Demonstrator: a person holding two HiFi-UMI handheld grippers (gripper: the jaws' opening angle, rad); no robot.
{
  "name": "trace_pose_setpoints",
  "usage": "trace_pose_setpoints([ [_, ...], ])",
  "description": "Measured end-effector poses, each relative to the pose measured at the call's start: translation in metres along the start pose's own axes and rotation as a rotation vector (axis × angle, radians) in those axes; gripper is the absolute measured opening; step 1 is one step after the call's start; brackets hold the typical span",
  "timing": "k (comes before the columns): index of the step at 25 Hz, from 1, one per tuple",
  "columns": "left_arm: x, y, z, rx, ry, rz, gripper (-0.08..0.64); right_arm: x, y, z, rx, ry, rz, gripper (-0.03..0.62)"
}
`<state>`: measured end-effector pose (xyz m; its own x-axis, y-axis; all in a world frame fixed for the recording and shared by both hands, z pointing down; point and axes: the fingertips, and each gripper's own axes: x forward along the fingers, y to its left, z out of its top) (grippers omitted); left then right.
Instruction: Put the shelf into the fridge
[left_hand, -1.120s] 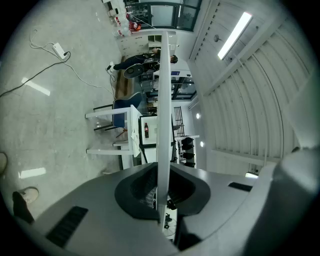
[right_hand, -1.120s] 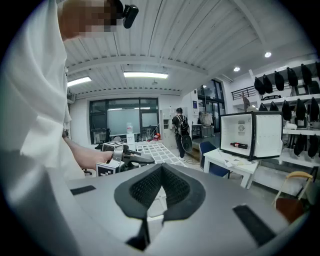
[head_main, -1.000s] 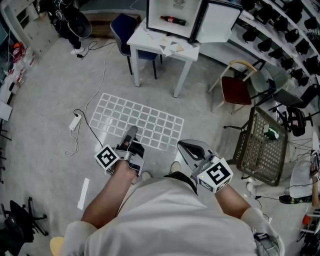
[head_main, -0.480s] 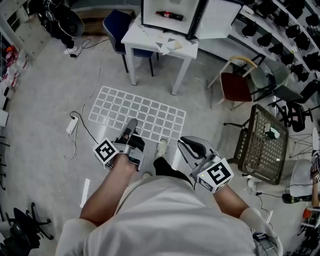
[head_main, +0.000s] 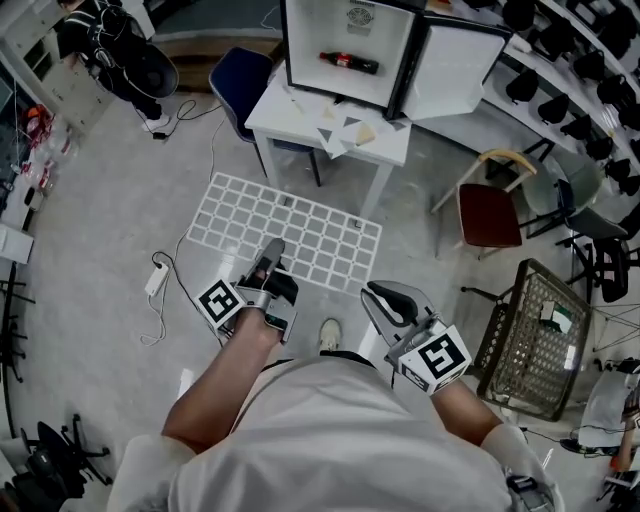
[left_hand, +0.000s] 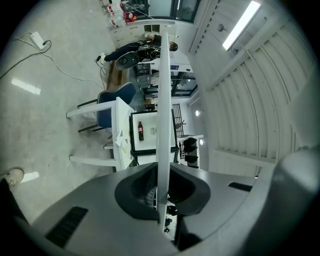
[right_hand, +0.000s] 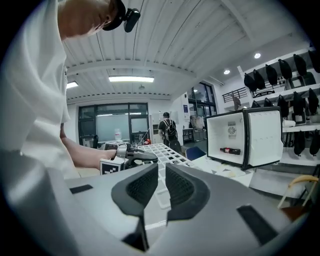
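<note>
Left hand-held gripper (head_main: 266, 260) is clamped on the near-left edge of the shelf (head_main: 290, 225). The shelf hangs roughly level over the floor, stretching out ahead of both hand-held grippers. Right hand-held gripper (head_main: 385, 298) is pinched on its near-right corner. Looks like the carry stage to me.

Tips: hold both ends level, square the shelf to the opening, and slide it in above the bottle (head_main: 349, 63), not into it. Mind the open door (head_main: 450, 65) on the right.

Containers: the fridge (head_main: 325, 25) is on the bench (head_main: 285, 110) well ahead of both, with one dark bottle lying inside. Wire basket (head_main: 520, 340) is off right of the right hand-held gripper, something small in it, can't tell what.
</note>
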<state>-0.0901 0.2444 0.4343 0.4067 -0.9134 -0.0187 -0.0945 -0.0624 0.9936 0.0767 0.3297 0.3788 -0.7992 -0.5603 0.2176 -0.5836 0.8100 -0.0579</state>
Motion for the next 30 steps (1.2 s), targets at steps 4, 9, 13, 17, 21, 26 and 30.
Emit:
trace_pose_setpoints([
  [4,0.045,0.000,0.012,-0.009,-0.015,-0.012,0.037,0.015,-0.042,0.001,0.004,0.008,-0.015,0.058],
  [9,0.088,0.010,0.029,-0.016,-0.025,0.007,0.037,0.033,-0.071,-0.002,0.025,0.028,-0.017,0.066],
  [13,0.130,0.014,0.051,-0.030,-0.019,0.001,0.037,0.057,-0.092,0.003,0.027,0.043,-0.027,0.071],
  [17,0.186,0.018,0.086,-0.046,0.008,-0.012,0.037,0.090,-0.128,0.014,0.040,0.059,-0.098,0.071],
  [21,0.230,0.023,0.104,-0.062,0.032,-0.027,0.037,0.112,-0.155,0.018,0.049,0.075,-0.150,0.075],
  [26,0.280,0.015,0.127,-0.065,0.062,-0.046,0.037,0.142,-0.179,0.033,0.073,0.075,-0.205,0.081],
  [30,0.326,0.021,0.153,-0.075,0.104,-0.041,0.037,0.179,-0.201,0.041,0.108,0.080,-0.256,0.084],
])
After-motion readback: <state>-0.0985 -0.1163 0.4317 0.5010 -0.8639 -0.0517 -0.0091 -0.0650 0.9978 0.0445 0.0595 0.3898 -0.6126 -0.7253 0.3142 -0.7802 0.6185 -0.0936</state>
